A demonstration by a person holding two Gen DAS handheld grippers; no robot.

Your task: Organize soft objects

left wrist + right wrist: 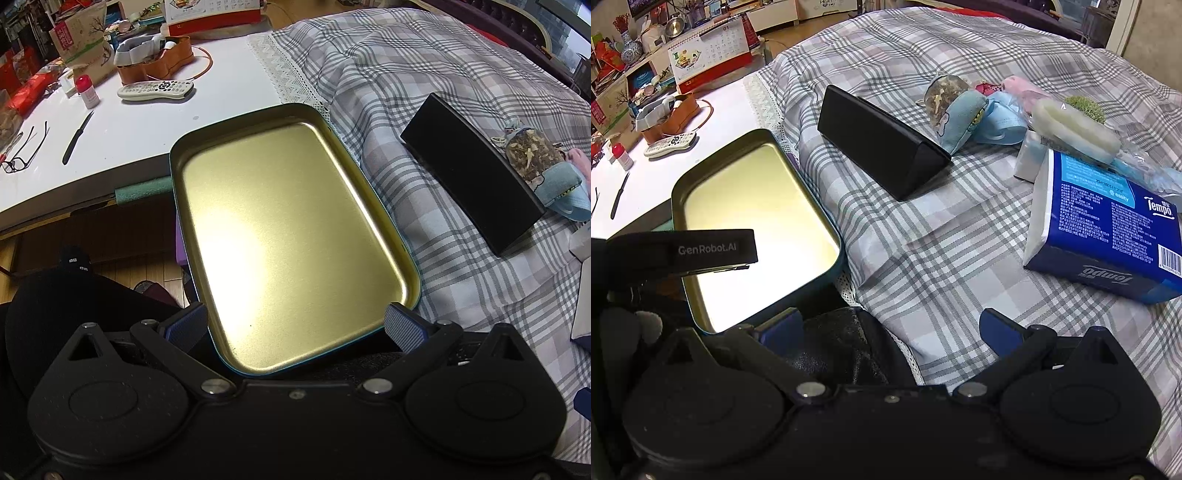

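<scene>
An empty gold tin tray (258,110) with a teal rim lies at the edge of the plaid blanket (406,74). My left gripper (295,325) is open, its blue pads on either side of the tray's near end. My right gripper (892,328) is open over the blanket's edge, holding nothing. The tray (720,155) shows at its left. The soft things lie in a heap at the back right: a herb sachet (943,92), a blue fabric pouch (964,118), a blue face mask (1001,122), a pink item (1023,88), a white sponge (1075,129) and a green scrubber (1086,107).
A black triangular case (879,144) stands between the tray and the heap. A blue Tempo tissue pack (1108,221) lies at the right. The white table (184,122) carries a remote (155,90), a knife (77,138), glasses (22,155), a red-capped bottle (86,90) and a brown organizer (155,62).
</scene>
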